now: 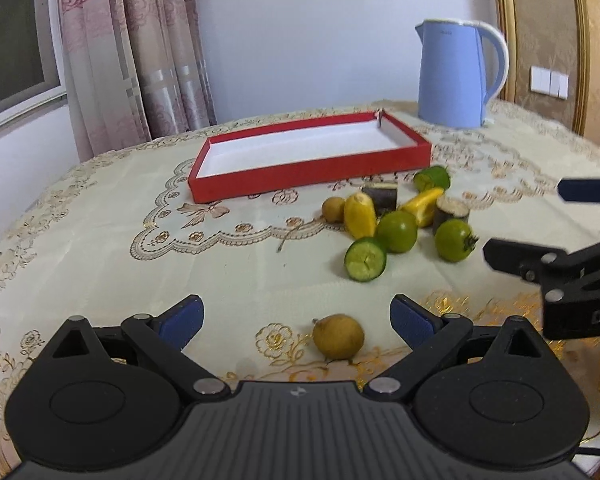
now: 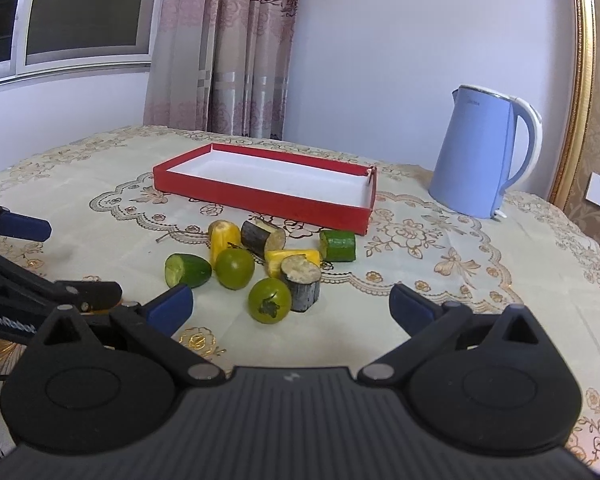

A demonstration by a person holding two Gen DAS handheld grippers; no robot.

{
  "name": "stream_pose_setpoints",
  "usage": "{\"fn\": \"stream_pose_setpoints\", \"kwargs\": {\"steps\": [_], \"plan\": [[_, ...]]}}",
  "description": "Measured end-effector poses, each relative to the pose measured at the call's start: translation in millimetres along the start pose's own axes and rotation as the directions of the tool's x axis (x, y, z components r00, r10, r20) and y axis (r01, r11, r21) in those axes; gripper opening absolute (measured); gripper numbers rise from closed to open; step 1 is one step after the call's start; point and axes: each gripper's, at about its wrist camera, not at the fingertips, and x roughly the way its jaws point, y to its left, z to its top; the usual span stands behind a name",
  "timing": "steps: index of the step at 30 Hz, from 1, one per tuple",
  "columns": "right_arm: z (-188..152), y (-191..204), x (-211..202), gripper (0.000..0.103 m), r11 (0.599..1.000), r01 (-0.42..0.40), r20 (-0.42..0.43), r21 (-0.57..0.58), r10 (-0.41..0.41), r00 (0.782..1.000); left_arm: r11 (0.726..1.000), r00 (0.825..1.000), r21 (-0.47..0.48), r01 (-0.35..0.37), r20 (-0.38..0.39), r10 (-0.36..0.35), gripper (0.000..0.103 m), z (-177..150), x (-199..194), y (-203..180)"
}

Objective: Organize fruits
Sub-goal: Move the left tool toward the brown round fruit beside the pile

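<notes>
Cream lace cloth over the bench (image 1: 100, 240), gold-embroidered at the near edge. Far right, a blue kettle (image 1: 458, 76), lid on, contents hidden. Far centre, a shallow red tray (image 1: 300, 176) with a white floor: nothing in it at all, so no fruit sorted yet, by the look of it.

Between tray and claws, the fruit cluster (image 2: 260, 264): two green round fruits, two yellow chunks, two dark-skinned stubs, two cut green pieces, one small brownish fruit at the cluster's left in the left view. All on the cloth, just near of the tray's front wall, some touching each other.

Apart from the pile and nearest of all, a lone small pear (image 1: 338, 336), brownish yellow, stem to the left.

Left claw (image 1: 298, 316): released, blue pads wide, empty, the pear lying between them and slightly right of centre. Right claw (image 2: 290, 306): also released and empty, aimed at the near green fruit (image 2: 269, 300) and the stub (image 2: 302, 282) beside it.

Likely step: picking up the pear with the left. Best done by shifting a touch right to centre it, going low so the pads meet the widest part, and closing gently, since it looks round and apt to roll or squirt out. Then up over the tray's front wall before letting go. Worth keeping clear of the right claw, close by on the right.
</notes>
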Motion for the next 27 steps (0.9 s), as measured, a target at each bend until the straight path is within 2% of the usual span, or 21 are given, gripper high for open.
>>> {"fn": "stream_pose_setpoints", "kwargs": {"steps": [4, 7, 10, 11, 13, 14, 16, 21, 25, 27], "plan": [[-1, 0, 1, 0.103, 1.000, 0.003, 0.000, -0.006, -0.003, 1.000, 0.999, 0.999, 0.030, -0.039, -0.002, 0.039, 0.100, -3, 3, 4], [-1, -1, 1, 0.103, 1.000, 0.006, 0.002, -0.001, -0.006, 1.000, 0.991, 0.992, 0.038, -0.125, 0.020, 0.124, 0.100, 2, 12, 17], [-1, -2, 2, 0.103, 1.000, 0.004, 0.002, 0.015, -0.004, 1.000, 0.967, 0.968, 0.026, -0.252, 0.019, 0.252, 0.100, 20, 32, 38], [-1, -2, 2, 0.103, 1.000, -0.001, 0.003, 0.015, 0.001, 1.000, 0.963, 0.963, 0.001, -0.268, 0.016, 0.268, 0.100, 26, 36, 47], [-1, 0, 2, 0.103, 1.000, -0.008, 0.001, 0.000, 0.008, 1.000, 0.975, 0.977, -0.071, -0.210, 0.013, 0.211, 0.100, 34, 31, 62], [-1, 1, 2, 0.103, 1.000, -0.009, 0.002, -0.009, 0.009, 1.000, 0.983, 0.988, -0.107, -0.147, 0.027, 0.150, 0.100, 34, 24, 68], [0, 1, 4, 0.103, 1.000, -0.019, 0.001, -0.004, 0.019, 1.000, 0.989, 0.996, -0.123, -0.083, 0.027, 0.087, 0.100, 33, 16, 69], [1, 2, 10, 0.103, 1.000, -0.029, -0.007, 0.007, 0.029, 1.000, 0.992, 0.998, -0.108, 0.059, -0.016, -0.061, 0.100, 13, 12, 48], [0, -1, 13, 0.103, 1.000, -0.024, -0.015, 0.005, 0.024, 1.000, 0.995, 0.995, 0.006, 0.102, 0.004, -0.102, 0.100, 7, 10, 13], [0, -4, 12, 0.103, 1.000, -0.016, -0.014, 0.005, 0.016, 1.000, 0.993, 0.993, 0.023, 0.115, 0.013, -0.115, 0.099, 6, 12, 3]]}}
